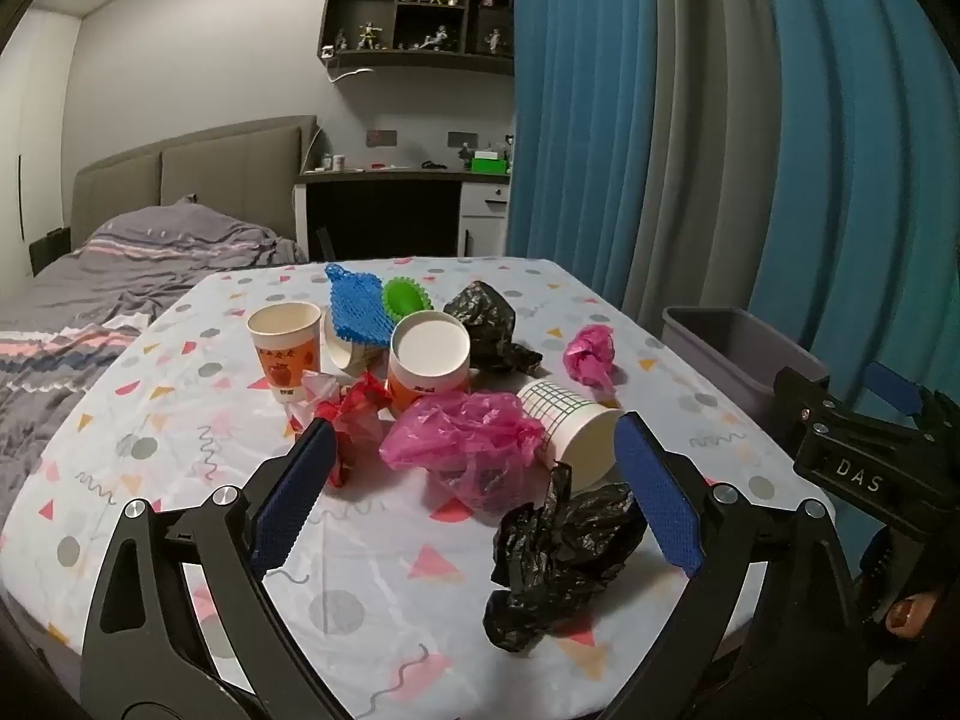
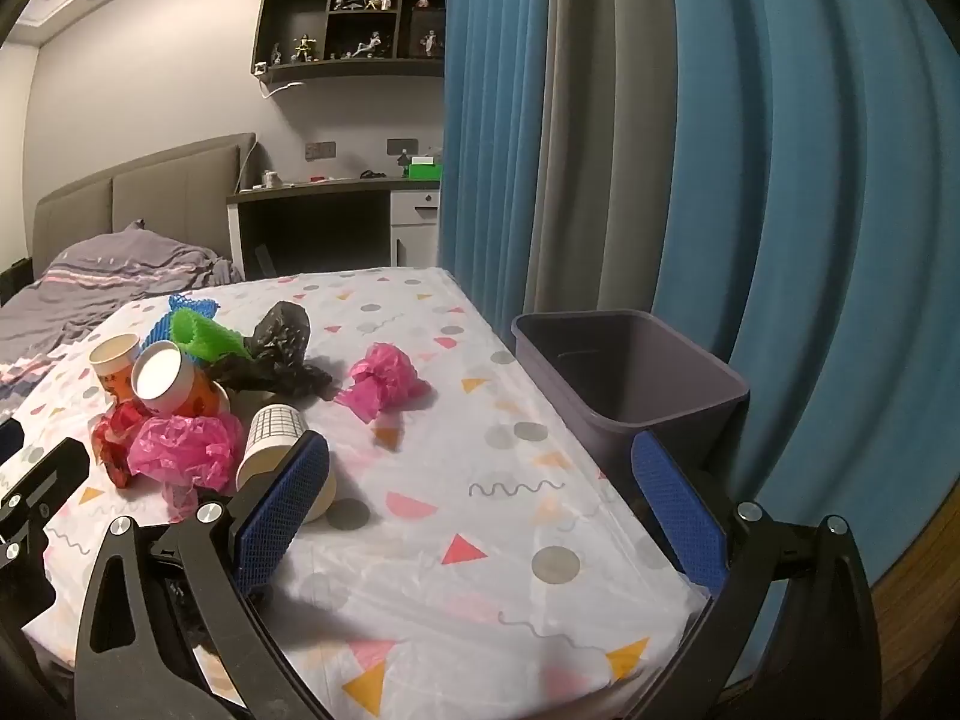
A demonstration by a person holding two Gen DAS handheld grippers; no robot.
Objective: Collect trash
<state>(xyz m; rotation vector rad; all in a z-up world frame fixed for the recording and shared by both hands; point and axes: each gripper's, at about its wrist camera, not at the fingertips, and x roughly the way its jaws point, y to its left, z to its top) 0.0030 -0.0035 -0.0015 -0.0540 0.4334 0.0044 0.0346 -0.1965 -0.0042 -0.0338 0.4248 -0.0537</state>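
Observation:
Trash lies on the table: a crumpled black bag (image 1: 558,558) nearest, a pink bag (image 1: 468,444), a tipped checked paper cup (image 1: 570,426), a red wrapper (image 1: 354,414), two orange paper cups (image 1: 285,348), another black bag (image 1: 489,324) and a small pink bag (image 1: 591,354). My left gripper (image 1: 474,480) is open and empty above the near pile. My right gripper (image 2: 480,498) is open and empty over the table's near right part; the checked cup (image 2: 270,450) lies by its left finger. A grey bin (image 2: 624,384) stands beside the table's right edge.
A blue mesh piece (image 1: 354,306) and a green ribbed piece (image 1: 405,297) lie at the back of the pile. The patterned tablecloth (image 2: 480,540) covers the table. A bed (image 1: 90,300) is to the left, blue curtains (image 1: 720,150) to the right, a desk (image 1: 390,204) behind.

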